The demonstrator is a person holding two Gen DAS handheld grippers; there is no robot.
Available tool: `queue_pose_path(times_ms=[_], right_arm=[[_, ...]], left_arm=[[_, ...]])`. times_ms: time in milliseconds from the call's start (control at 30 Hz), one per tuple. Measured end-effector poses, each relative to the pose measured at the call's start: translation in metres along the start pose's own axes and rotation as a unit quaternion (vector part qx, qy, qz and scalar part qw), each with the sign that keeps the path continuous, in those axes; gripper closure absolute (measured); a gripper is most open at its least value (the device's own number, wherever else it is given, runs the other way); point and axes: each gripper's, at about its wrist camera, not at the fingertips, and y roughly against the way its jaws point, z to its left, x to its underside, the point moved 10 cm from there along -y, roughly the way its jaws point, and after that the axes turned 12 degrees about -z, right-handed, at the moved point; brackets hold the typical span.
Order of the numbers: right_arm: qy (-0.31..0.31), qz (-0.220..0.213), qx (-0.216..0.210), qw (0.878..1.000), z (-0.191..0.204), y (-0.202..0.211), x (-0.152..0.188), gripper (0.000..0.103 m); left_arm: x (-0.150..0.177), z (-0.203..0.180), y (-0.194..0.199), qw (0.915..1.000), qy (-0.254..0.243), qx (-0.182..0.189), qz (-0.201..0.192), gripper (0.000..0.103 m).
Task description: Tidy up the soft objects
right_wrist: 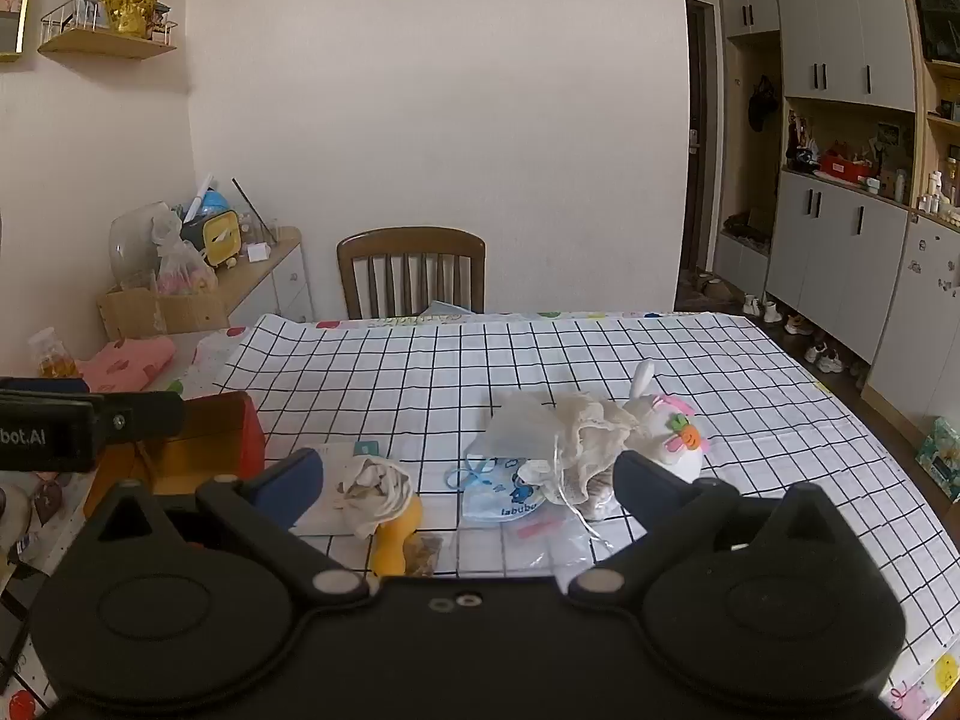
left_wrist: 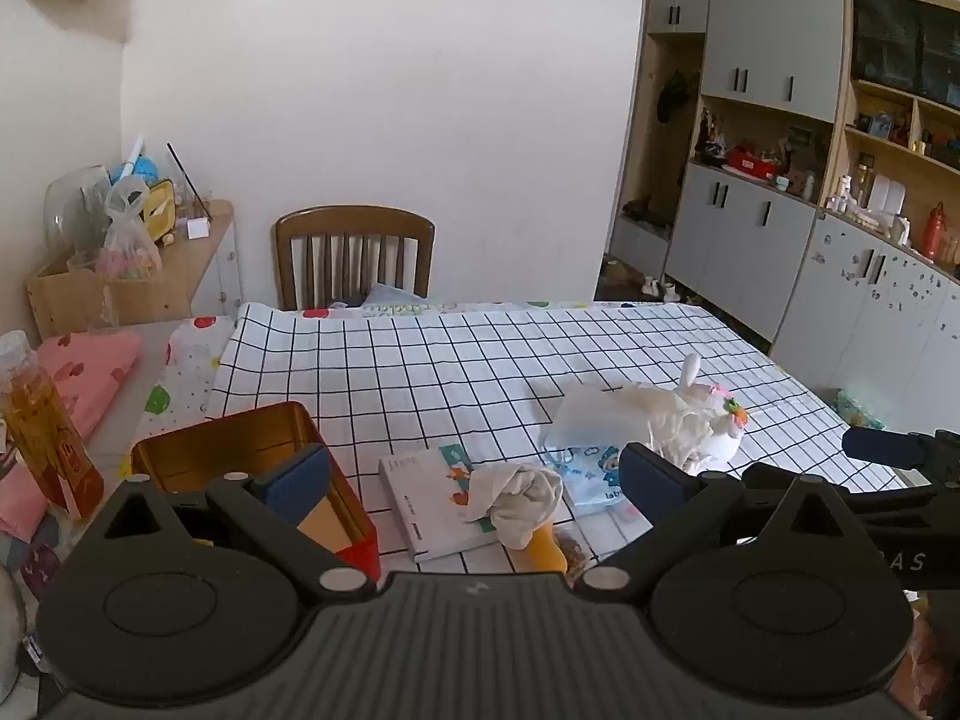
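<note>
Right tool [right_wrist: 468, 483] gapes above white rag [right_wrist: 372, 495] and plush rabbit [right_wrist: 672, 435].

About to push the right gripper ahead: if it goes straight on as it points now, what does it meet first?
Probably the blue-printed face mask lying between the open right gripper fingers' line, on the checked tablecloth; depth is unclear.

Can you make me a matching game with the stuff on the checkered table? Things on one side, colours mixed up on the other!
Things:
1. box
2. bunny toy
3. mask pouch
4. chair

Colours:
A. white with a little orange carrot
B. brown wood
C. red outside, gold inside
D. light blue with cartoon pictures

Pairs: 1-C, 2-A, 3-D, 4-B
</note>
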Motion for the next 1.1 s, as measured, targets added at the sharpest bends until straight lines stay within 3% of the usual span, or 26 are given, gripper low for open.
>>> queue_pose_path(times_ms=[233, 367, 700, 1100], right_arm=[[-0.003, 0.002, -0.001, 1.000, 0.0000, 0.0004, 0.0001, 0.000], [-0.003, 0.003, 0.000, 1.000, -0.0004, 0.0004, 0.0000, 0.000], [-0.003, 0.002, 0.002, 1.000, -0.0005, -0.0006, 0.0003, 0.000], [-0.008, -0.001, 0.003, 1.000, -0.0014, 0.0030, -0.0017, 0.000]], left_arm=[[0.0000, 0.0038, 0.0003, 0.9998, 0.016, 0.006, -0.013, 0.000], [0.0003, 0.0016, -0.0005, 0.9997, -0.012, -0.011, -0.016, 0.000], [0.0001, 0.0014, -0.0014, 0.9991, -0.025, -0.026, -0.020, 0.000], [0.0030, -0.0056, -0.0041, 0.9997, -0.019, 0.004, -0.013, 0.000]])
